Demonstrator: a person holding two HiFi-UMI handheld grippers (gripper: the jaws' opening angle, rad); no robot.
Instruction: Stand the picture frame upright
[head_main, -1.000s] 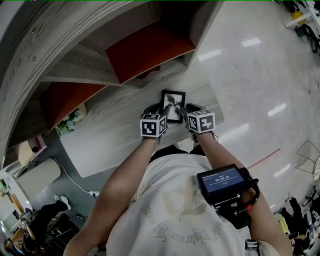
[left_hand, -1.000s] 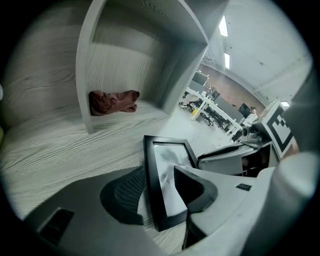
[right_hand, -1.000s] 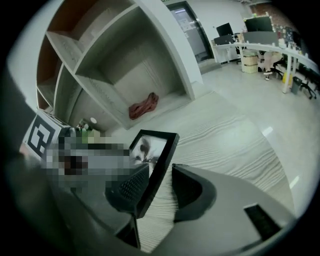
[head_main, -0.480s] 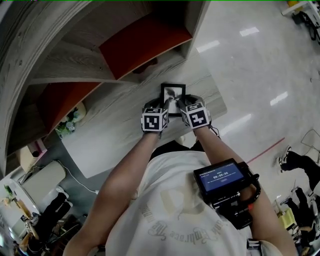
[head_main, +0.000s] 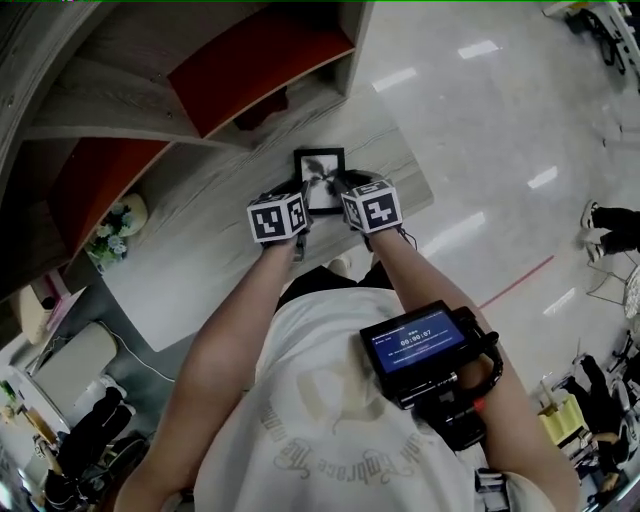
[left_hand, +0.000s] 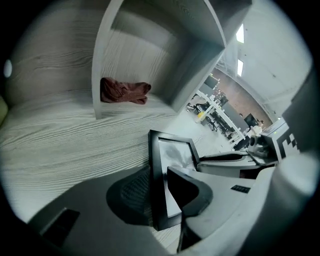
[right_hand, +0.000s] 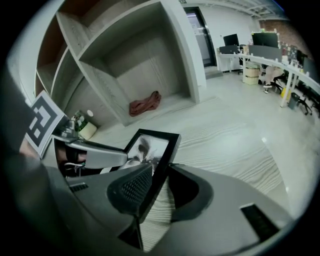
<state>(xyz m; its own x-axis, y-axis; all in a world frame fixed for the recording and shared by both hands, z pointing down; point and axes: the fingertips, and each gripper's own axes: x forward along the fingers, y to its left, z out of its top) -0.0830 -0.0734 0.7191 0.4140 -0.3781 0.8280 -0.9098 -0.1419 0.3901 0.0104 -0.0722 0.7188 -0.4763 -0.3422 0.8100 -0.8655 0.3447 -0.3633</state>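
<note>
A black picture frame (head_main: 318, 172) with a grey print lies on the pale wood desk (head_main: 200, 260), just in front of the shelf unit. My left gripper (head_main: 303, 203) reaches over its left edge and my right gripper (head_main: 341, 190) over its right edge. In the left gripper view the frame (left_hand: 172, 150) has its left border between the closing jaws of the gripper (left_hand: 159, 195). In the right gripper view the frame (right_hand: 150, 145) has its right border between that gripper's (right_hand: 160, 190) closing jaws, with bare wood still showing beside the right finger.
A shelf unit (head_main: 250, 70) with red-backed cubbies stands behind the frame; a red cloth (left_hand: 125, 91) lies in one cubby. A small potted plant (head_main: 115, 225) sits at the desk's left. The desk's right edge (head_main: 425, 195) drops to the glossy floor.
Both grippers have moved in along the frame's sides and their jaws have narrowed around its borders. The frame itself stays where it was on the desk.
</note>
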